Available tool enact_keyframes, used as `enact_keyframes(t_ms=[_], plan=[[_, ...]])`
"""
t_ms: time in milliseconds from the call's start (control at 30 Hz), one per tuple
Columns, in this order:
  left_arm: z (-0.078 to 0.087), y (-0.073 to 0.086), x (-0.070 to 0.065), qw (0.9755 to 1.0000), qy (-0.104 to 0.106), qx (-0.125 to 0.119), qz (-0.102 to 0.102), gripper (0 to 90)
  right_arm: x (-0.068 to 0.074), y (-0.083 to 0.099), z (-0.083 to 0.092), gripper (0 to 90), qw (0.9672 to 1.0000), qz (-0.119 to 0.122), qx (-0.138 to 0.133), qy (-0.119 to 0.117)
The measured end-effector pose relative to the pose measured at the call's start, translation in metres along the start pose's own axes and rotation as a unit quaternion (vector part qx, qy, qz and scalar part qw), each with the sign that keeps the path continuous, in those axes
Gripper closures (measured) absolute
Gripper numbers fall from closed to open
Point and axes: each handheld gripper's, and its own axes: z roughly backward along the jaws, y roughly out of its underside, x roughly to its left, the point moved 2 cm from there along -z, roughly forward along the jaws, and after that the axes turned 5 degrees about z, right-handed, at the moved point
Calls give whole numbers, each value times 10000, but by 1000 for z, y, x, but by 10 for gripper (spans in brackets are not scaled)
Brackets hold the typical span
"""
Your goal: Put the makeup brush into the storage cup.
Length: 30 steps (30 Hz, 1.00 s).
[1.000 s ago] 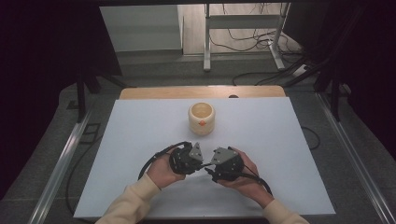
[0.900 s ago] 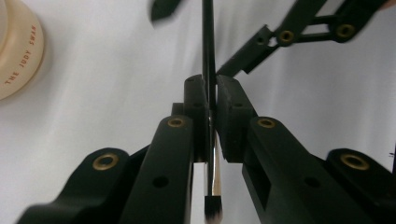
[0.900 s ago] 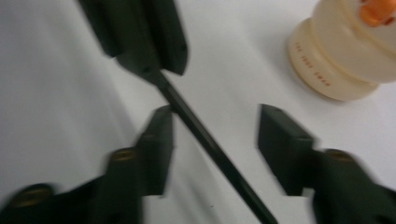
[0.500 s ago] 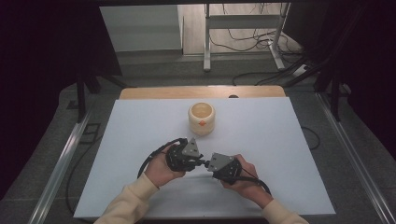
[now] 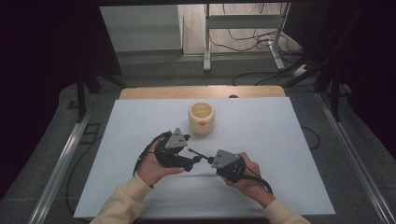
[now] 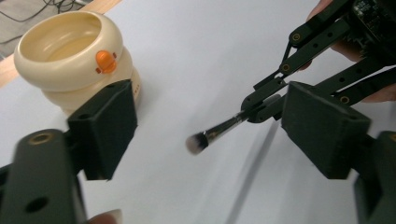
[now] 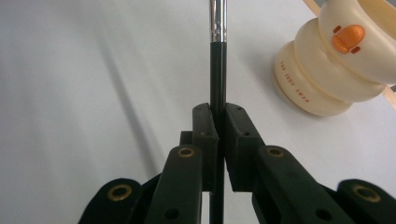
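Handoff state, both grippers low over white table (image 5: 289, 140), near front edge.

Right gripper (image 7: 217, 119): jaws clamped tight on makeup brush (image 7: 217, 56). Pads pinch black handle at mid-length, silver ferrule sticking out ahead of the tips. In high view, right gripper (image 5: 208, 159) sits in the person's right hand (image 5: 245, 175), pointing left toward the other tool, brush (image 5: 195, 152) angled up-left from its tips.

Left gripper (image 6: 210, 135): jaws wide apart, just been opening, nothing pressed by either pad. Brush head (image 6: 196, 143) hangs in the gap between the 2 black pads, clear of both. Left gripper view also catches right gripper (image 6: 261, 103) farther off, tips closed on the handle end, brush (image 6: 219, 133) slanting down-left, bristles dark with pale tips, slightly blurred. In high view, left gripper (image 5: 190, 164) held by left hand (image 5: 152, 165), grey 3-cornered plate up, tips just beside the right gripper's tips. Cream sleeves on both forearms.

Cream holder cup (image 5: 201, 118): upright on table, well behind both grippers, near centre. Stacked-ring shape, open top, orange duck-bill mark on front. Same cup (image 6: 79, 58) at upper left of left gripper view, and cup (image 7: 336, 60) at upper right of right gripper view with small red lettering on lower ring. Brush apart from cup, not touching. Brush off the table surface, carried by right gripper alone.
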Motion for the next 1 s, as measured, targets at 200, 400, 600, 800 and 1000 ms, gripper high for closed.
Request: enact_keyframes(t_ms=[200, 400, 600, 800, 1000], plan=[[5, 9, 7, 9998, -38, -28, 185, 154, -4, 2, 4, 833, 9999, -146, -66, 29], [10, 23, 15, 9994, -168, 35, 313, 154, -8, 5, 7, 833, 9995, -282, -126, 41], [15, 35, 22, 9986, -303, 66, 430, 151, -11, 6, 10, 832, 9992, -359, -156, 64], [21, 51, 29, 9974, -461, 127, 544, 144, -14, 8, 14, 833, 9989, -432, -183, 98], [27, 70, 38, 9954, -569, 230, 731, 145, -16, 10, 15, 833, 9986, -472, -185, 124]])
